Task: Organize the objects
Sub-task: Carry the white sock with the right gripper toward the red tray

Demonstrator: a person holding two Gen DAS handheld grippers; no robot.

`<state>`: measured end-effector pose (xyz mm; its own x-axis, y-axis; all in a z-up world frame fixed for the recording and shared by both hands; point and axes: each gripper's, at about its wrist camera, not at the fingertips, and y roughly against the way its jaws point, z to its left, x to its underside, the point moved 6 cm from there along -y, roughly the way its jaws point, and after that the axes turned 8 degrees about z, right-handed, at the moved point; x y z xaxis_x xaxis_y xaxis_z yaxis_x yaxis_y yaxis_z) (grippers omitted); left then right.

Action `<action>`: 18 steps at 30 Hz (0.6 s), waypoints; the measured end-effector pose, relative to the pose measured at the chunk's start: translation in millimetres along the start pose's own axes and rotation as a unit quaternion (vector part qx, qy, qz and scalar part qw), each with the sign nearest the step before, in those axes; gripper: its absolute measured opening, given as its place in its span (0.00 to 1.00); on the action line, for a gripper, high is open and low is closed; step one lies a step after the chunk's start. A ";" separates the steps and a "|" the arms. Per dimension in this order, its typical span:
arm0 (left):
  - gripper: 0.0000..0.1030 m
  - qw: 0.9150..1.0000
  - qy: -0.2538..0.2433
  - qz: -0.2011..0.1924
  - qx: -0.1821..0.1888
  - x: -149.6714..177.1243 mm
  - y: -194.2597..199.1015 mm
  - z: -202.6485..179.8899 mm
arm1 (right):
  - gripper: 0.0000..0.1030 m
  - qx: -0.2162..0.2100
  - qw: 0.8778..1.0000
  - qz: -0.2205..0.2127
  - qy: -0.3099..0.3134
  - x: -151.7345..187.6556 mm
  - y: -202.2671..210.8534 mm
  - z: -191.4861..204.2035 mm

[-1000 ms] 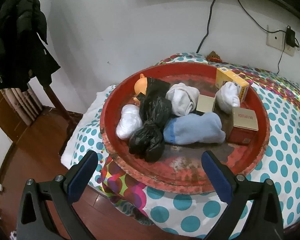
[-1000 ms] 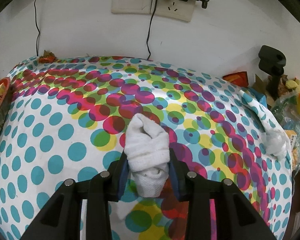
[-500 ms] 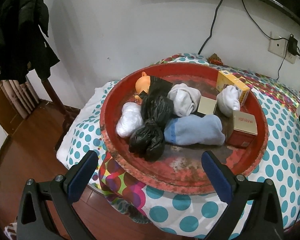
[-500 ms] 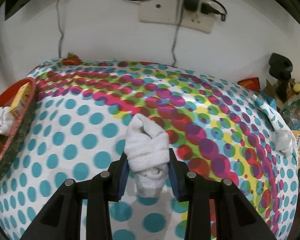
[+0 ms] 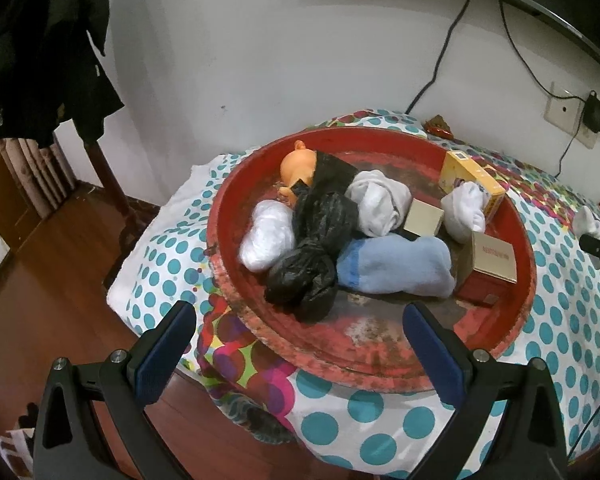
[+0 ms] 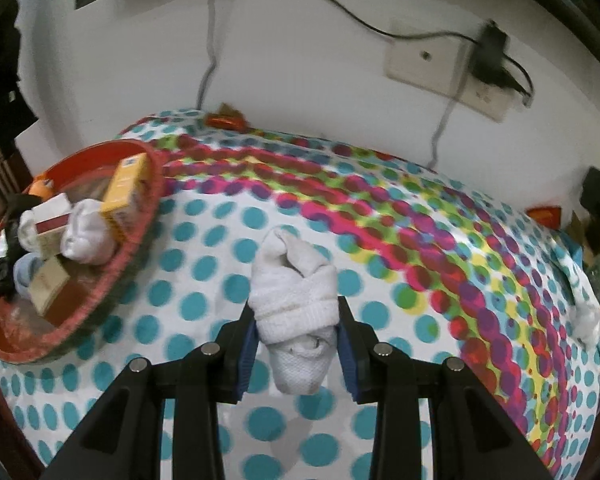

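Clamping rolled white sock, right tool above dotted cloth

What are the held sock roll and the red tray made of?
Sock roll in the right tool: white knit cotton-like fabric, ribbed cuff and terry texture visible. Red tray: probably painted or lacquered metal, possibly wood; the glossy red coat is worn off in dark patches.

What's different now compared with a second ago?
The right claw, still clamped on the white rolled sock, has swung left, bringing the red tray into its view. The open left claw backed off slightly. The tray's contents look unmoved.
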<state>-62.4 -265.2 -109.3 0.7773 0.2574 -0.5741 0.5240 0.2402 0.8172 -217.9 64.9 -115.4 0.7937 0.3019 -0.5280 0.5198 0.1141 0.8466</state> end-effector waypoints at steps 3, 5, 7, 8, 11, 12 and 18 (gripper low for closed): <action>1.00 1.000 0.009 0.001 -0.003 -0.5 -0.8 5.1 | 0.35 -0.017 1.000 -0.006 0.012 -7.6 7.0 22.4; 1.00 1.000 0.016 0.004 0.000 -0.4 -1.7 8.5 | 0.35 -0.028 0.999 -0.009 0.018 -11.4 10.4 34.1; 1.00 1.000 0.022 0.006 0.000 -0.4 -2.4 11.2 | 0.35 -0.033 0.999 -0.013 0.028 -15.6 13.7 47.0; 1.00 1.000 0.024 0.008 0.000 -0.3 -2.9 12.4 | 0.35 -0.035 0.999 -0.014 0.033 -17.3 14.8 53.2; 1.00 1.000 0.029 0.011 0.001 -0.2 -3.9 15.0 | 0.35 -0.048 0.998 -0.015 0.041 -22.0 17.0 70.3; 1.00 0.999 0.030 0.011 0.000 -0.2 -3.8 15.5 | 0.35 -0.052 0.998 -0.017 0.044 -23.6 18.4 77.4; 1.00 0.999 0.030 0.013 -0.006 -0.2 -5.2 17.8 | 0.35 -0.077 0.994 -0.020 0.072 -32.1 21.5 123.2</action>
<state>-59.2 -283.1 -112.5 0.7682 0.3190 -0.5551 0.4997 0.2433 0.8313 -193.4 -59.0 -88.4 0.7135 0.4256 -0.5566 0.4878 0.2685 0.8306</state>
